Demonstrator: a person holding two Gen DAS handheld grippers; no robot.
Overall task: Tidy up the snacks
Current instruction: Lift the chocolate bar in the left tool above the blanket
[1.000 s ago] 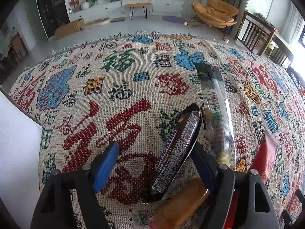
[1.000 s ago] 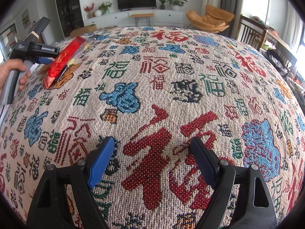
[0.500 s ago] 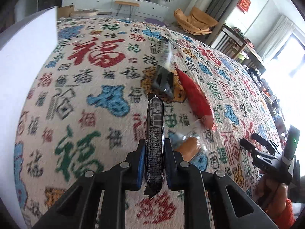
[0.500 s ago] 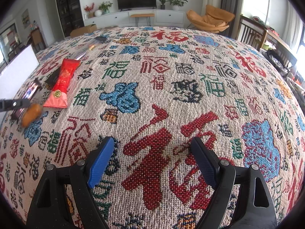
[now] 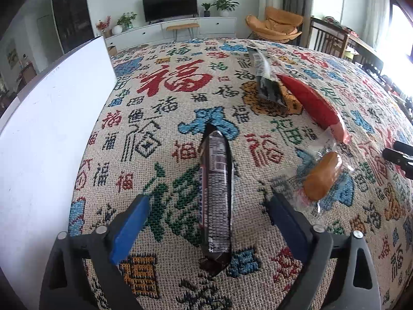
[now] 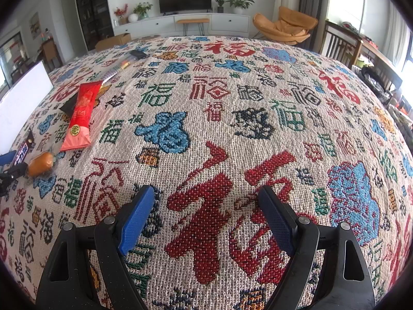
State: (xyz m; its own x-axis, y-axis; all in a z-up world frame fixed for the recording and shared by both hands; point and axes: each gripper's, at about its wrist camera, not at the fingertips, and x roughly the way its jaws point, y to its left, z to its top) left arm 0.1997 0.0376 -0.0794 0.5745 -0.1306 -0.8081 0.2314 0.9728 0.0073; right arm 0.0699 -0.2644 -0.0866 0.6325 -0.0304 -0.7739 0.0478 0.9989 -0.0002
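Note:
In the left wrist view my left gripper (image 5: 206,214) is open, its blue pads either side of a dark chocolate bar (image 5: 215,188) that lies flat on the patterned cloth (image 5: 165,118). To its right lie an orange snack in clear wrap (image 5: 322,175), a red packet (image 5: 312,103) and a long dark packet (image 5: 265,82). In the right wrist view my right gripper (image 6: 206,214) is open and empty over bare cloth; the red packet (image 6: 81,113), orange snack (image 6: 40,166) and chocolate bar (image 6: 24,149) lie far left.
A white box wall (image 5: 51,134) stands along the left of the cloth, also seen in the right wrist view (image 6: 23,98). The right gripper's tip shows at the left view's right edge (image 5: 398,155). A living room with TV and chairs lies beyond the table.
My left gripper was shut on the chocolate bar half a second ago; now it is open and the bar lies on the cloth between the pads. The right gripper has not moved.

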